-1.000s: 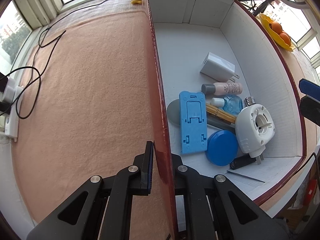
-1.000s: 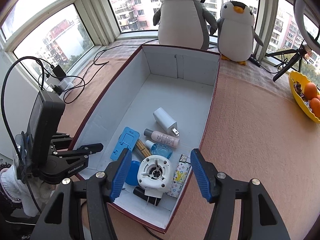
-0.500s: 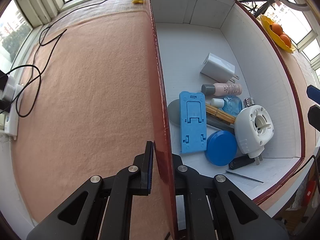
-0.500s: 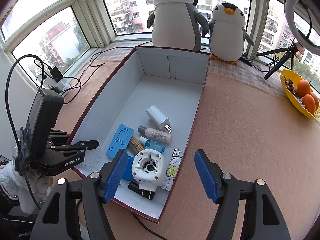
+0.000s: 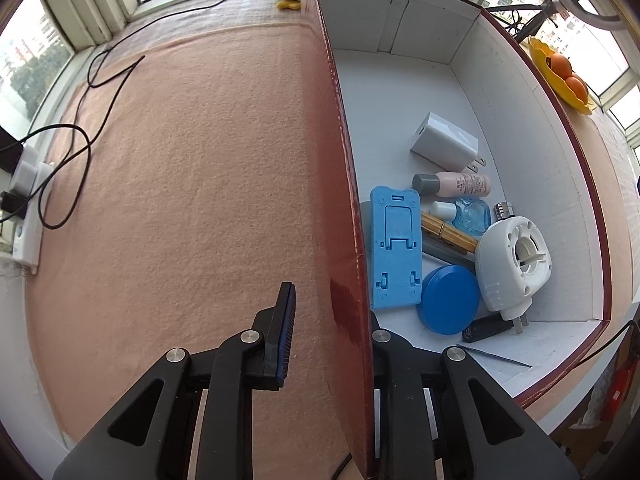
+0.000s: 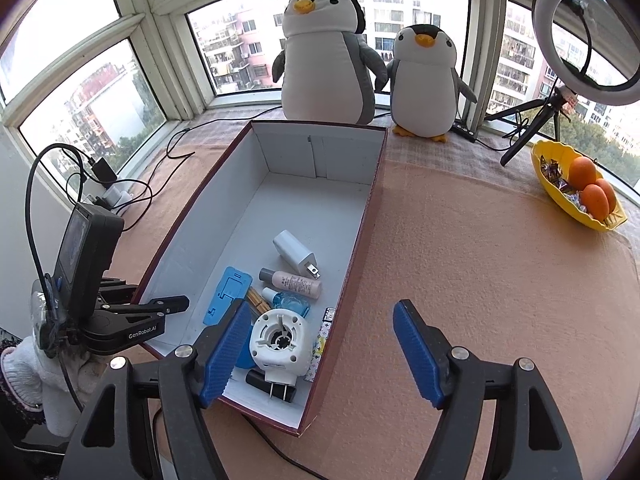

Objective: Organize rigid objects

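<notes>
From my left wrist camera, the left gripper (image 5: 328, 312) straddles the dark red side wall of the box (image 5: 344, 184), its jaws opening, the outer pad already clear of the wall; a blue phone stand (image 5: 395, 248) and a white plug-in device (image 5: 512, 268) lie inside, just right of the jaws. From my right wrist camera, the right gripper (image 6: 320, 354) hovers with jaws wide and opening, gripping nothing, the white plug-in device (image 6: 281, 346) showing below between them in the box (image 6: 362, 236) on the table (image 6: 480, 280).
</notes>
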Demonstrator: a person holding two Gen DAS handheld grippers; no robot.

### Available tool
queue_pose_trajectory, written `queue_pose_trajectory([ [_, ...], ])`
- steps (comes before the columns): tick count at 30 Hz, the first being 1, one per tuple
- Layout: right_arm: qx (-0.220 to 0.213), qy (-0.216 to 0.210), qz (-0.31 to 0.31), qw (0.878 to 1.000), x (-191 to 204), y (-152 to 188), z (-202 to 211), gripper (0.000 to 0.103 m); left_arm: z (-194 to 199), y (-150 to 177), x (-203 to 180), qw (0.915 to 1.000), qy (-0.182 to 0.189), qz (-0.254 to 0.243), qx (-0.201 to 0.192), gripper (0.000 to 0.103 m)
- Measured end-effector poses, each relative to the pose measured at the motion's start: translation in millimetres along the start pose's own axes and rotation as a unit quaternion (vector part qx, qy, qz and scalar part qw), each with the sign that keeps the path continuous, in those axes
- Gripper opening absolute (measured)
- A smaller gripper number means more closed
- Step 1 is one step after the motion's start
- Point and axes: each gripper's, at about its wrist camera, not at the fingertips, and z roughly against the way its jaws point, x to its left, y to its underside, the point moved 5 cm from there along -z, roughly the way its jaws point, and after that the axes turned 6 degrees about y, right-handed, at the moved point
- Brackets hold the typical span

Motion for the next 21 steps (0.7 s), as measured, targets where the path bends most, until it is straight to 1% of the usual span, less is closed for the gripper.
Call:
queue_pose_trajectory([
  [3, -0.003, 0.001, -0.001, 1.0, -1.1, -0.3, 1.8, 0.07, 0.6, -0.4, 0.6, 1.0, -0.007, -0.005, -0.003, 0.022],
  [5, -0.006, 0.004, 0.001, 1.0, -1.7, -0.7, 3.8, 0.07, 1.4, -0.7, 1.5, 0.9998, -0.017, -0.007, -0.006, 0.027],
  [12, -0.009, 0.008, 0.0, 1.0, -3.6, -2.3, 4.3, 0.072, 2.6, -2.6, -1.4, 0.9984, -0.046, -0.028, -0.014, 0.031],
  [15, -0.009, 0.01, -0.002, 1.0, -4.0, -2.3, 4.0, 0.072, 4.5, -4.6, -1.0, 0.9993, -0.033, -0.017, -0.005, 0.031],
  [17, -0.008, 0.009, -0.004, 1.0, -5.6, -1.8, 3.2, 0.072, 11.3, -8.3, -4.4, 0.9998, -0.009, -0.011, -0.012, 0.048],
  [18, -0.007, 0.007, -0.005, 1.0, -6.0, -1.6, 2.9, 0.072, 17.5, -11.6, -6.8, 0.9997, -0.003, -0.011, -0.022, 0.063],
  [19, -0.006, 0.006, -0.007, 1.0, -6.7, -1.3, 2.4, 0.072, 23.9, -15.5, -8.0, 0.9994, -0.003, -0.013, -0.033, 0.066],
  [21, -0.004, 0.004, -0.009, 1.0, -5.9, -0.6, 1.5, 0.073, 36.0, -22.8, -10.4, 0.9986, -0.009, -0.016, -0.05, 0.066],
])
